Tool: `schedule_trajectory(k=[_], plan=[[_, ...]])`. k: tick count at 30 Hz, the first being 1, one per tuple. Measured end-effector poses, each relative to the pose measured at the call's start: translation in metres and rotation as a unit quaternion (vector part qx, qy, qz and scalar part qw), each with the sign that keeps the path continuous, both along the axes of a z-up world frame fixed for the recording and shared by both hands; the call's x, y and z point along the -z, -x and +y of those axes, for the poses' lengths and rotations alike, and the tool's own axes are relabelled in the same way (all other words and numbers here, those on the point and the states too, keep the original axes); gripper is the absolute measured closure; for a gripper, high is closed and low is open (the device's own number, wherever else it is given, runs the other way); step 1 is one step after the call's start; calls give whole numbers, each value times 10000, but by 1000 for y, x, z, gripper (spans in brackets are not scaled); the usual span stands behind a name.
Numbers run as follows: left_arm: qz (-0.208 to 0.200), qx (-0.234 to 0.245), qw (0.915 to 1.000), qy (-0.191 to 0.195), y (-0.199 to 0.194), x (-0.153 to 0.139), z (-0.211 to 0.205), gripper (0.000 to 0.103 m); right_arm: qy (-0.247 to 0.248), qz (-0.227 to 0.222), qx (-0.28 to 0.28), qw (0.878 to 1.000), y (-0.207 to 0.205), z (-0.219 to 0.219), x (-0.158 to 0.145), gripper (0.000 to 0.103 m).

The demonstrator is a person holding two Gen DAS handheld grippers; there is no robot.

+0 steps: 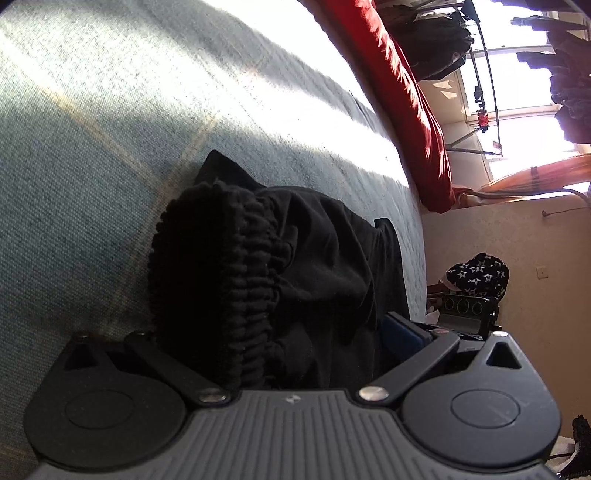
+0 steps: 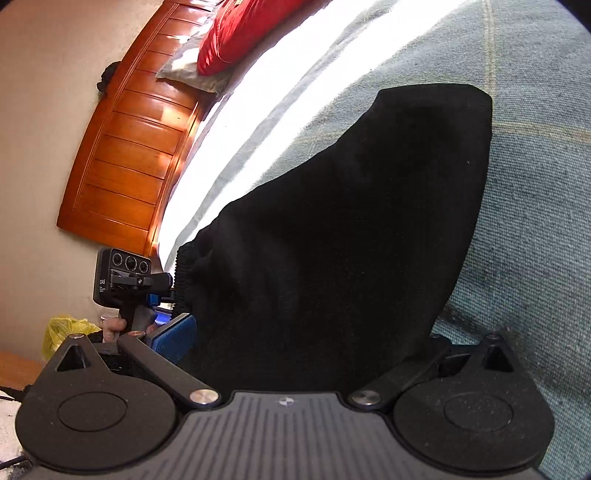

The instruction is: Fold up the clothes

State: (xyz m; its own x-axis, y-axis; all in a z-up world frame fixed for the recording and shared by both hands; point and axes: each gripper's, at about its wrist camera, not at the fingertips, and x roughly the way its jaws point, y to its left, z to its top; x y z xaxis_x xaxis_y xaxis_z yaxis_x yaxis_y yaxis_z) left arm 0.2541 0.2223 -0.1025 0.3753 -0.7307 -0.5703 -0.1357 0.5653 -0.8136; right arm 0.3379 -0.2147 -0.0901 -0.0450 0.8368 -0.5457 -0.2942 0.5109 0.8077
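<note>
A black garment (image 1: 295,258) with a ribbed elastic waistband (image 1: 236,288) lies bunched on the grey-blue bed cover (image 1: 92,147). The left gripper (image 1: 273,354) and right gripper (image 2: 314,354) each have jaws pinching the garment's near edge. Beyond the garment, a red pillow (image 2: 236,33) rests against the wooden headboard (image 2: 129,147).

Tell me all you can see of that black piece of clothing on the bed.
The black garment is soft, matte cloth with a thick ribbed elastic band gathered at one end. It lies bunched and creased on the grey-green woven bedcover, partly lifted. Its cloth fills the mouths of the left gripper and the right gripper, whose fingers it hides. What kind of garment it is cannot be told.
</note>
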Motion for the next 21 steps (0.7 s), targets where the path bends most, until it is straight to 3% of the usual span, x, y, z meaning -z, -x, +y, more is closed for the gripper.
schedule_trajectory(k=[3,8,13,18,21], plan=[[-49,36,10000,-6,8,-1,0,1,63,-45,-42,10000,5,0,-1,0],[-175,-38,9998,101,31,0,5,1,-256,162,209,9993,21,-23,6,0],[-72,11,9999,150,18,4,5,1,-517,334,360,9975,15,-28,14,0],[-179,127,9997,52,18,2,2,1,-675,199,220,9973,14,-29,16,0],[-200,78,9998,37,18,3,1,1,-980,234,432,9940,14,-35,19,0]])
